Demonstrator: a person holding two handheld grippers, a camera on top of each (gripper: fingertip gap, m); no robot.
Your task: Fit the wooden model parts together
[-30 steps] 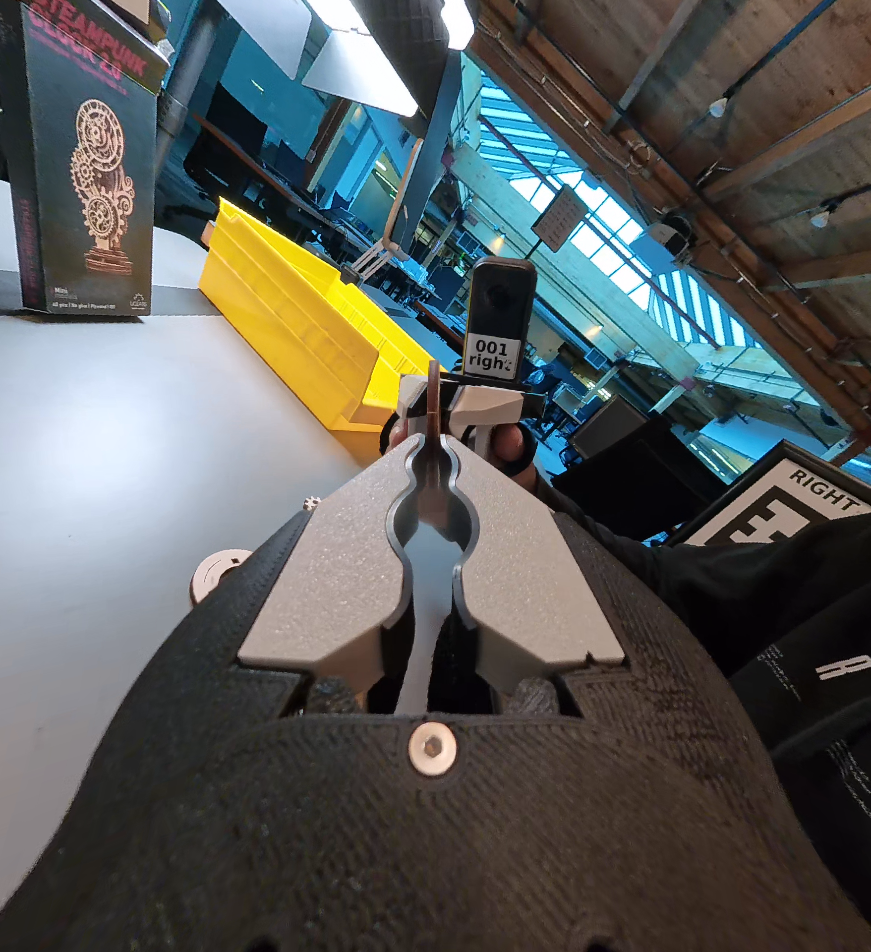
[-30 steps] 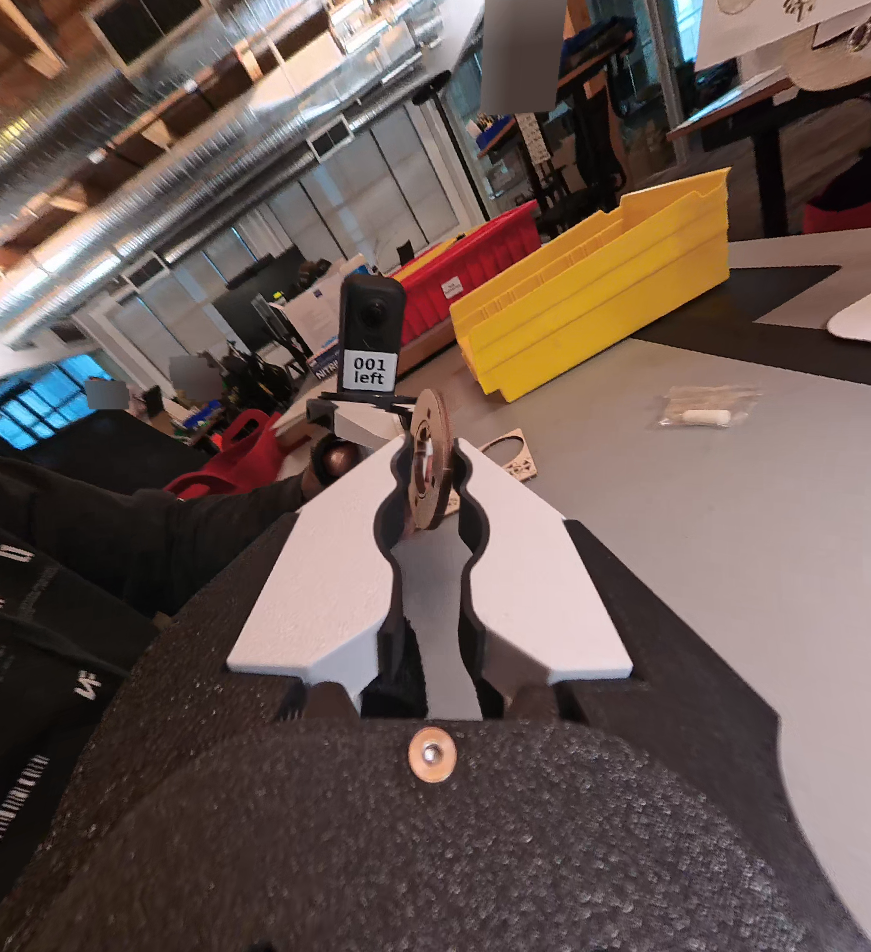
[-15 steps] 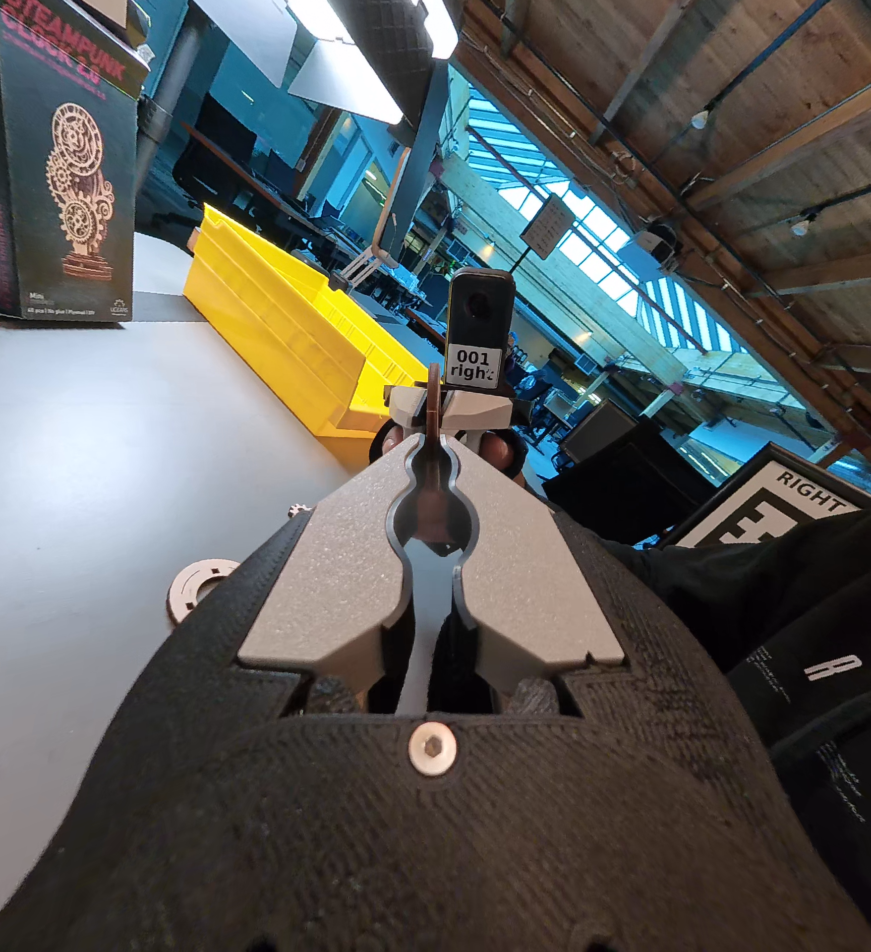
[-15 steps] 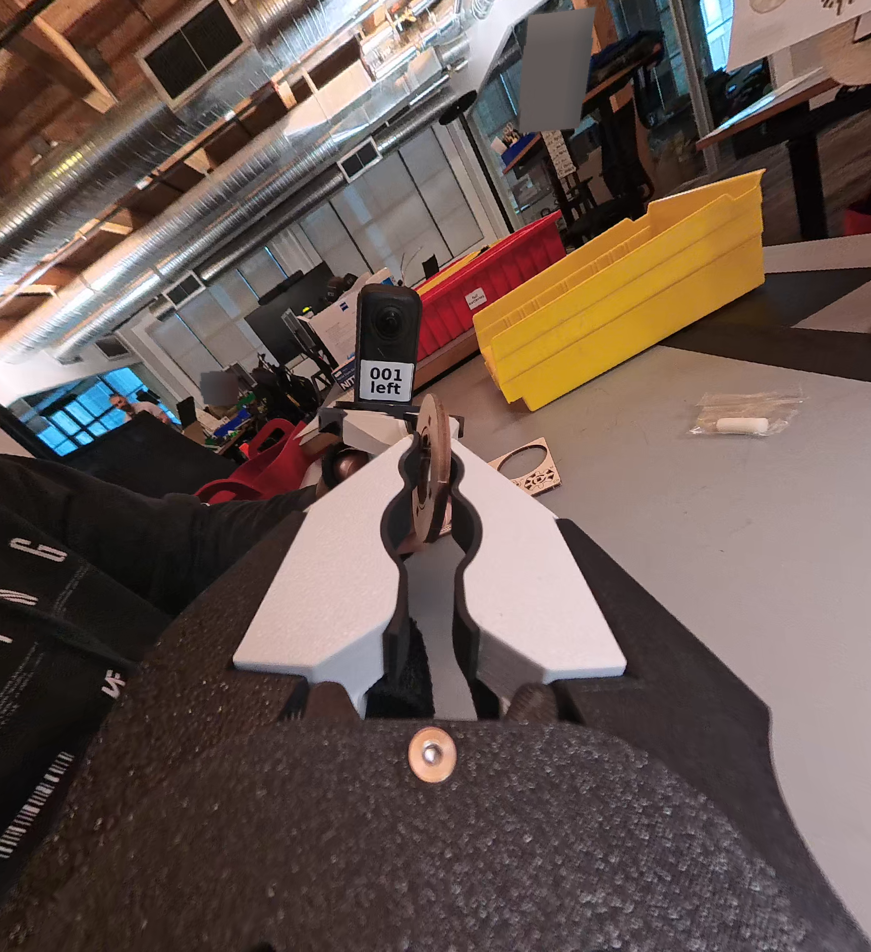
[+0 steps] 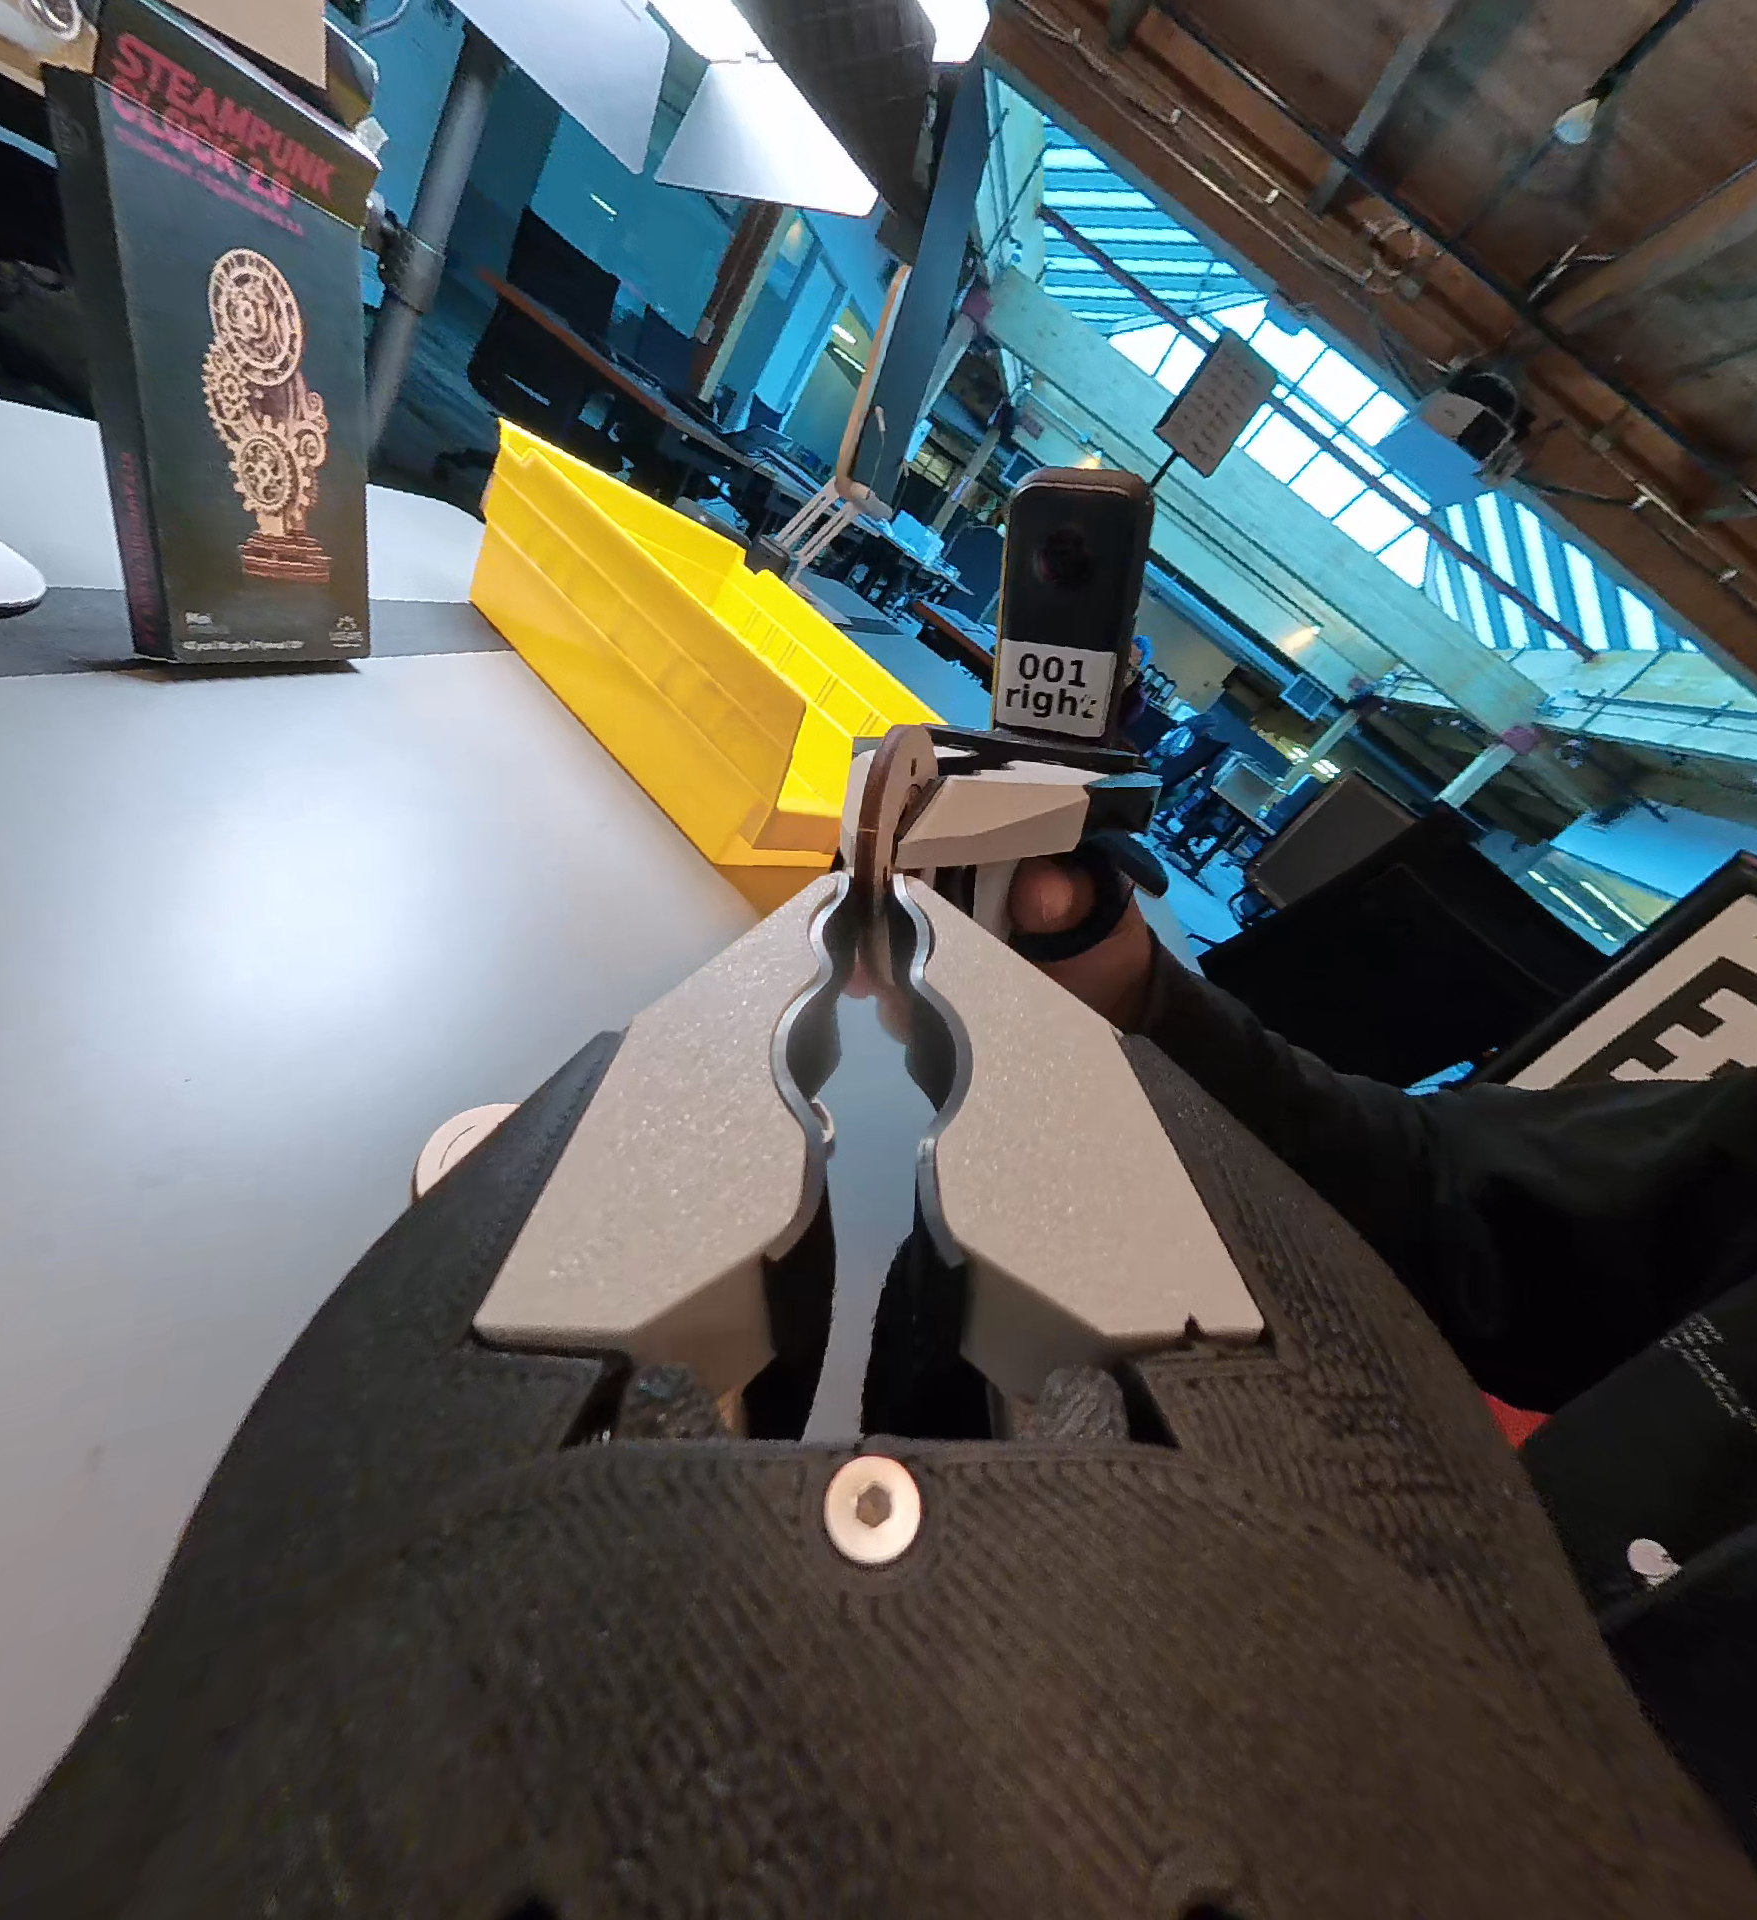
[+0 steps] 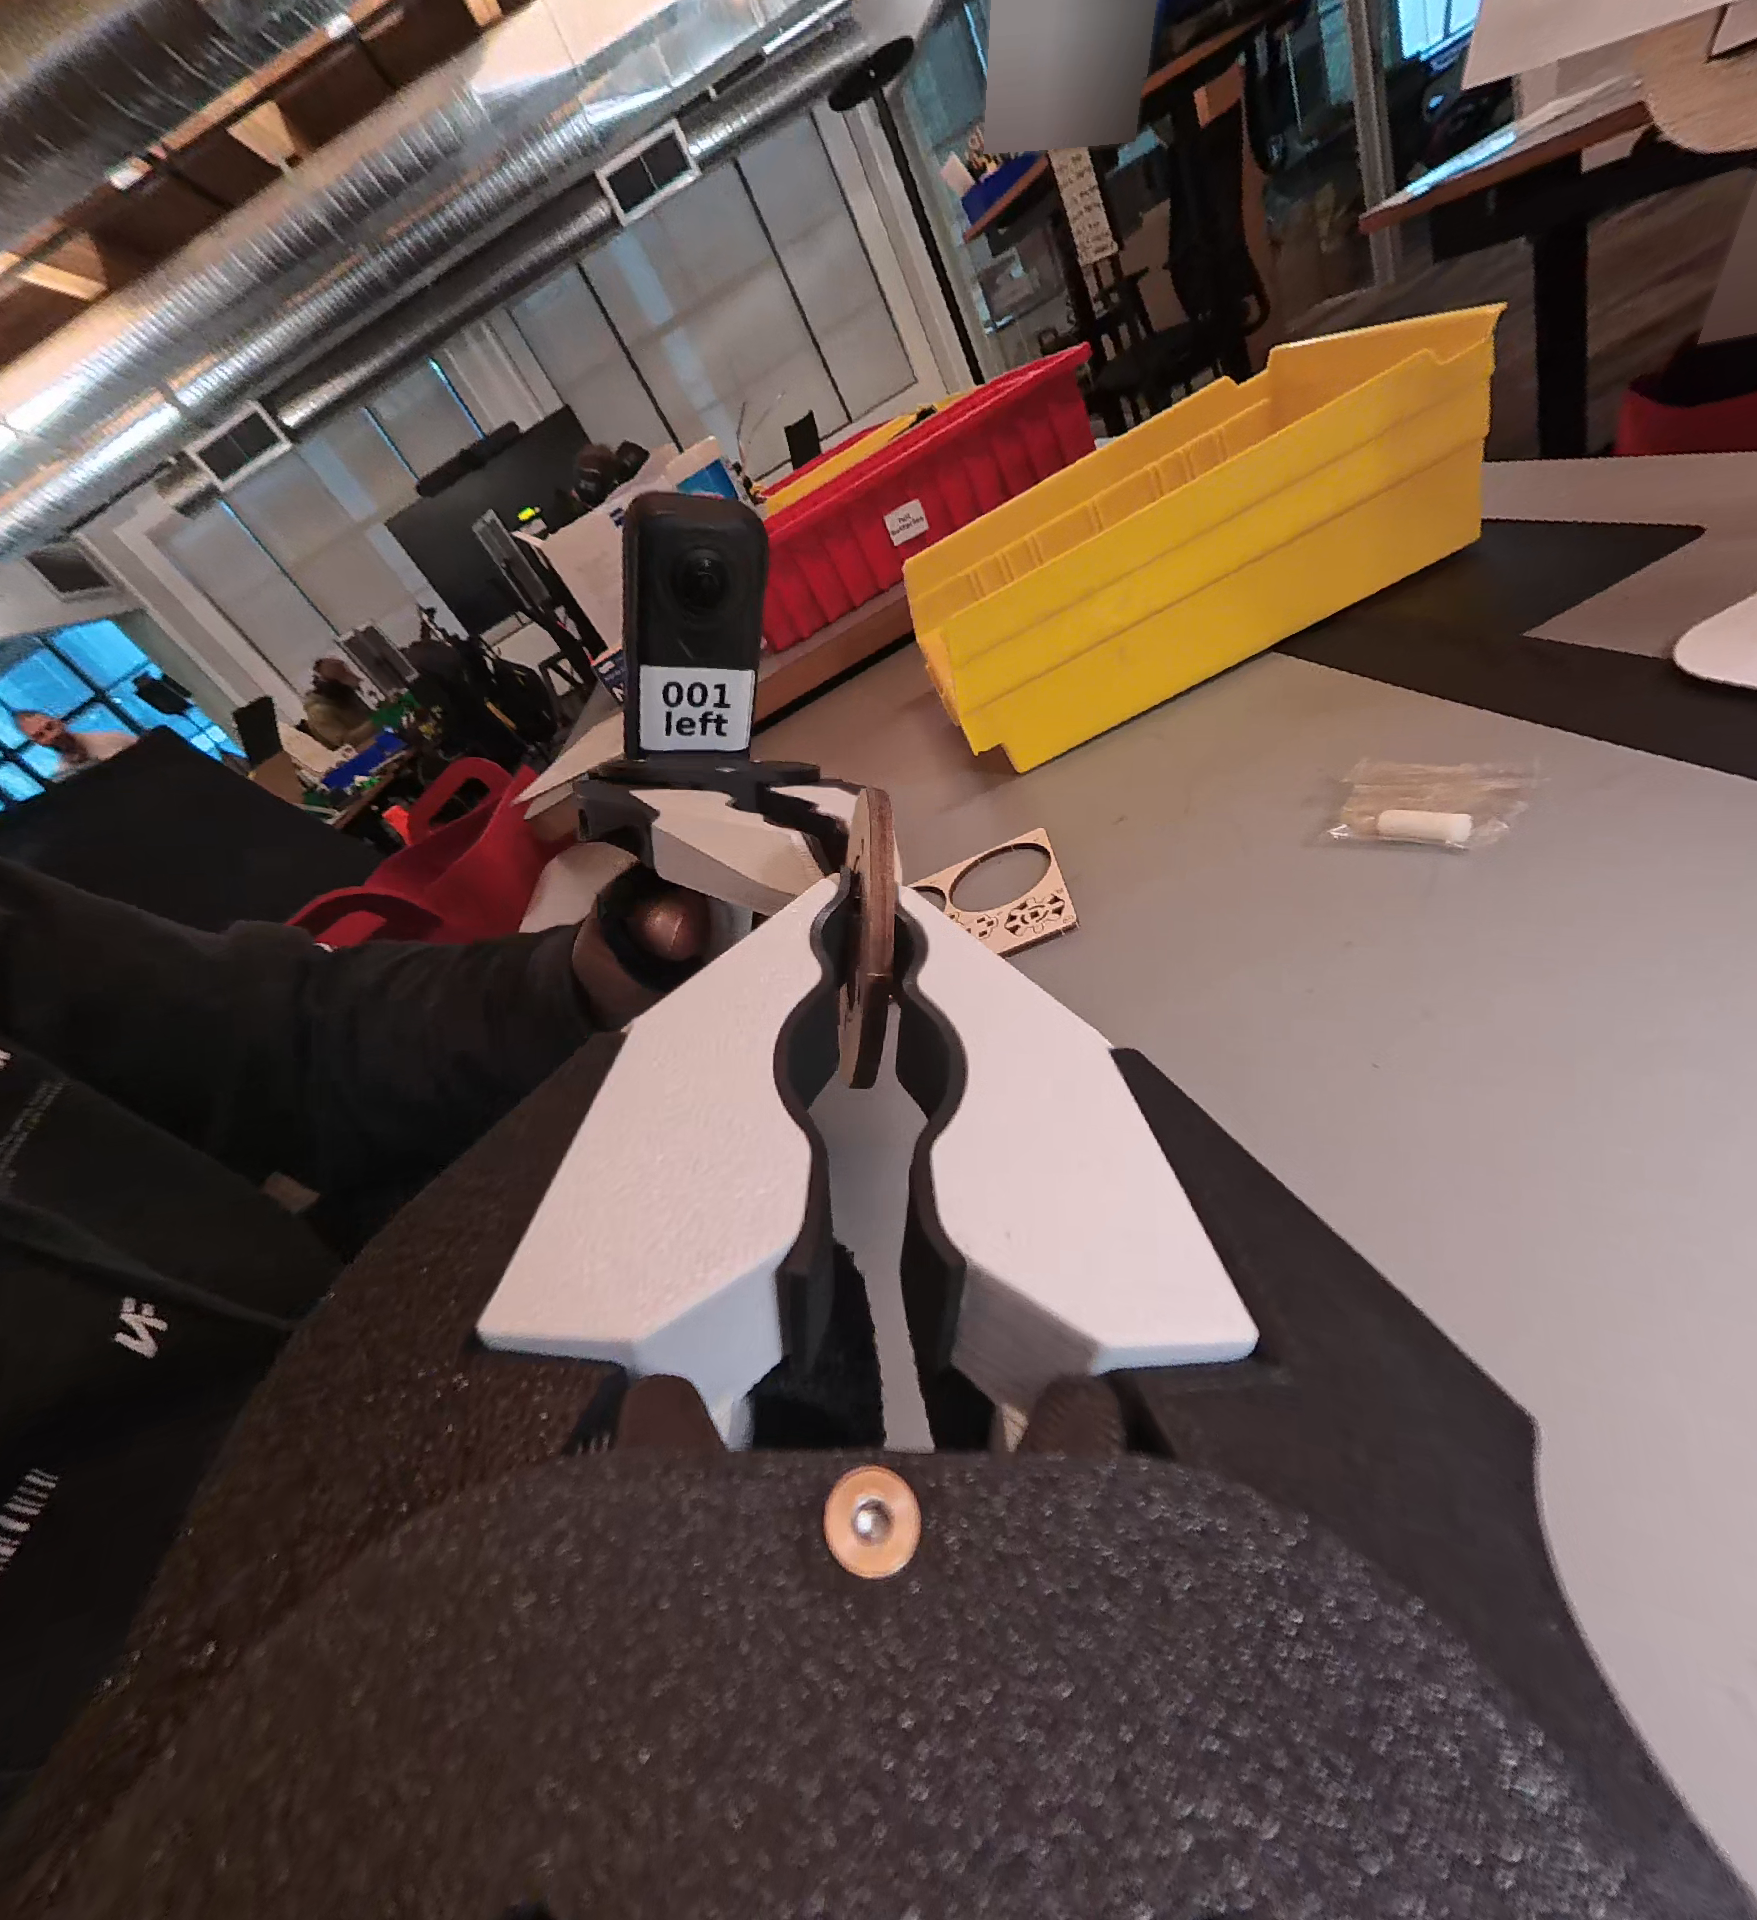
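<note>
Both grippers meet tip to tip above the grey table (image 5: 178, 935). In the right wrist view my right gripper (image 6: 858, 899) is shut on a round wooden disc (image 6: 872, 935), seen edge-on, held upright and reaching back into the first hollow of the jaws. My left gripper (image 6: 822, 836) comes in from the left and touches the disc. In the left wrist view my left gripper (image 5: 861, 899) is closed on the lower edge of the wooden disc (image 5: 879, 810), which looks two layers thick. The right gripper (image 5: 915, 821) grips it from the right.
A yellow bin (image 5: 666, 665) (image 6: 1217, 551) stands at the back, with a red bin (image 6: 915, 520) behind it. A black kit box (image 5: 230, 416) stands back left. On the table lie a round wooden part (image 5: 453, 1143), a cut-out wooden sheet (image 6: 999, 904) and a small plastic bag (image 6: 1425, 821).
The two grippers have swung relative to each other, so each now shows the other from the side instead of head-on. Both stay shut with the wooden parts between their tips.
</note>
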